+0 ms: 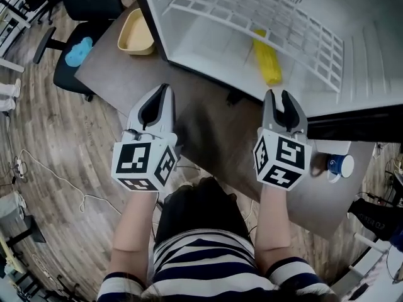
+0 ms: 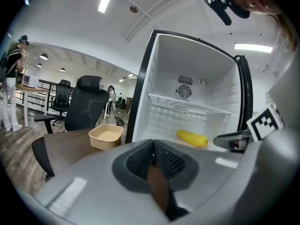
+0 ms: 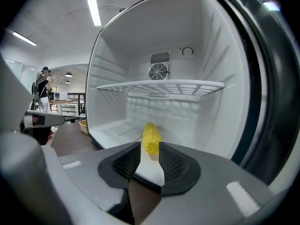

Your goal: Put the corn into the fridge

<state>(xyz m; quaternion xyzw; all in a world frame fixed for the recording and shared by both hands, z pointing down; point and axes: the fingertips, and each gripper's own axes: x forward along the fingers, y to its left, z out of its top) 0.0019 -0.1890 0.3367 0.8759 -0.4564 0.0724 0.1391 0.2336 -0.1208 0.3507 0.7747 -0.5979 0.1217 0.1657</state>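
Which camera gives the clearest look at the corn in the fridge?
The right gripper view: the corn lies centred and close on the fridge floor. The head view shows it from above, partly through the wire shelf. The left gripper view shows it small and sideways.

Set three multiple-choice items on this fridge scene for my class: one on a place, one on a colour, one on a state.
1. Where does the corn lie?
A on a chair; B on the fridge floor, under the wire shelf; C in a tool

2. What colour is the tub beside the fridge?
A beige; B red; C green

3. How stands the right tool?
A shut on the corn; B shut, empty; C open, empty

B: the cob rests on the white floor below the shelf.
A: the tub is pale beige.
C: its jaws stand apart, and the corn lies farther in.
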